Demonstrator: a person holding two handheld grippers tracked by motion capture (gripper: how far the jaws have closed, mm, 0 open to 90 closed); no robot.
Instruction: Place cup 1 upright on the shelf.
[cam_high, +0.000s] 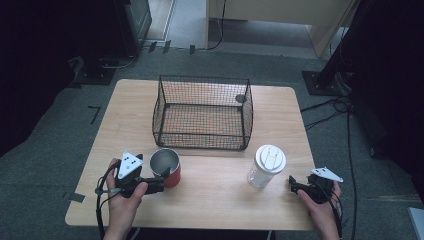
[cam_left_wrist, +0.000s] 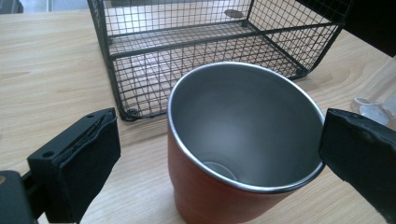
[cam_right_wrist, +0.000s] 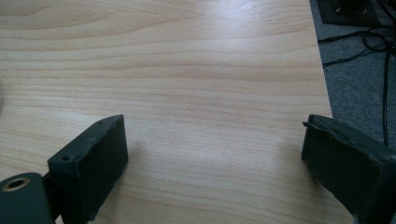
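Item 1, left gripper (cam_high: 159, 184): sitting at the near left of the table (cam_high: 210, 205), held in the person's left hand (cam_high: 122, 192). Its jaws are standing wide apart on either side of the cup, the right one at or just off the rim, the left one well clear of the wall. It is gripping nothing yet.

Item 2, cup (cam_high: 166, 167): red outside, bare steel inside, standing upright and empty on the table just in front of the basket's near left corner. In the left gripper view the cup (cam_left_wrist: 243, 144) is sitting between the two black jaws, mouth open toward the camera.

Item 3, basket (cam_high: 202, 114): black wire mesh, open-topped, resting at the middle of the table. It is holding nothing that can be made out; a small dark round mark is showing near its far right corner, and what it is cannot be told.

Item 4, bottle (cam_high: 266, 167): clear, with a white lid, standing upright to the right of the cup and well apart from it, near the basket's near right corner.

Item 5, right gripper (cam_high: 294, 185): lying low at the near right edge in the person's right hand (cam_high: 320, 200), just beside the bottle but not touching it. Its jaws are spread wide over bare wood, holding nothing.

Status: the work appears to be at its start. Both cup and bottle are standing outside the basket. The left gripper is lining up on the cup; closing, lifting and placing are all remaining, judging by the layout.
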